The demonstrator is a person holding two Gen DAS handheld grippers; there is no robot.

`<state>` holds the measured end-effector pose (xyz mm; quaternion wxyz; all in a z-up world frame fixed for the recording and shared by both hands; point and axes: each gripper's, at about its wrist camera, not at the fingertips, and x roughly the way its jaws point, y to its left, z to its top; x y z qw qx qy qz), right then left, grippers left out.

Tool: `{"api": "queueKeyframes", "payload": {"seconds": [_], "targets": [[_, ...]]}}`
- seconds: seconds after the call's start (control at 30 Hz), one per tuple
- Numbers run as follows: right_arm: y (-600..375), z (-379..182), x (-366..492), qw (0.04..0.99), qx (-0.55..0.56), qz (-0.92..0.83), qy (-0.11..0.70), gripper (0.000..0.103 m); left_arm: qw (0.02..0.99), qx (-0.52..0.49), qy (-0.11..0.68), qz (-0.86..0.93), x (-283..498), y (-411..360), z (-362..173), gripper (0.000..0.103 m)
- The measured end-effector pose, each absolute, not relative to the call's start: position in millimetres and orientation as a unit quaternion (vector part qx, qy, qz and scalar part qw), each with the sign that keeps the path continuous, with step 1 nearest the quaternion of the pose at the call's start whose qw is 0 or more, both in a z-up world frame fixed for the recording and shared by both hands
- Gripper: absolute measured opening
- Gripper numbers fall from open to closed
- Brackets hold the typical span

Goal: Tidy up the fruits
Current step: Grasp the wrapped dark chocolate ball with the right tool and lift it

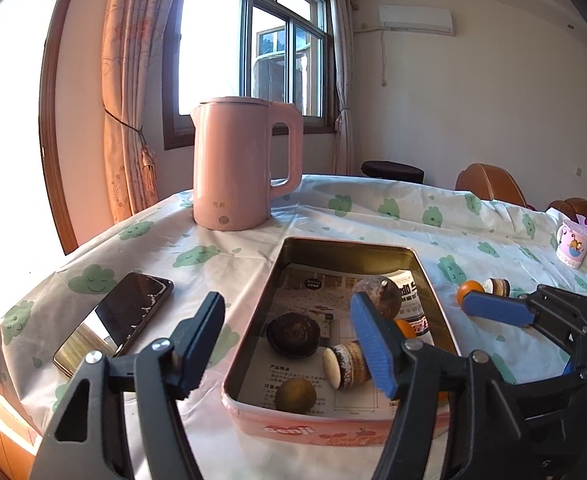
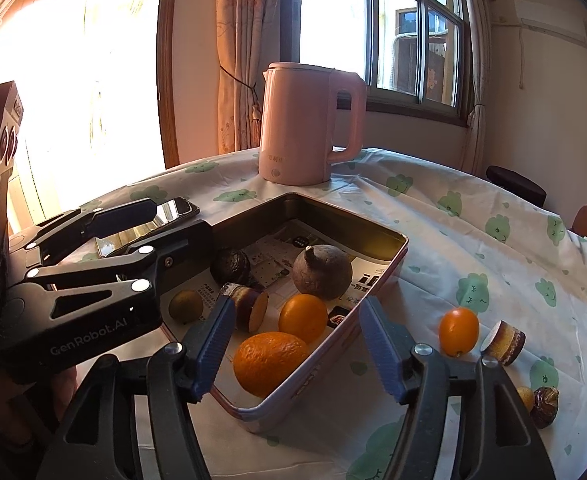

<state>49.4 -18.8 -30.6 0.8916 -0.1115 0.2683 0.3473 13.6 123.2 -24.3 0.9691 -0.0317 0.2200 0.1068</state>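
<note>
Over tin (image 2: pixel 389 276), both grippers (image 1: pixel 285 340) (image 2: pixel 293 344) half open, empty; swing right one to kumquat (image 2: pixel 458 331), close gently.

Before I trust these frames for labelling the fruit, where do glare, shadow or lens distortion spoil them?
Left wrist view: the left side is blown out by sunlight, the phone mirrors it, and the tin interior lies in shadow. Right wrist view: the window area at upper left is overexposed, while the large orange stays clear. Both views bend straight lines and darken at the corners.
</note>
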Motion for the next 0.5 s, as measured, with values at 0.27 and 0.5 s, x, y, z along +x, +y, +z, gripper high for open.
{"api": "queueKeyframes", "payload": {"seconds": [0.27,0.5], "targets": [[-24,-29,51,0.897,-0.099,0.340,0.266,0.069,0.970,-0.030,0.214,0.107,13,118,-21,0.081],[-29,-27,50,0.900,-0.093,0.336,0.262,0.070,0.971,-0.031,0.211,0.105,14,110,-18,0.086]]}}
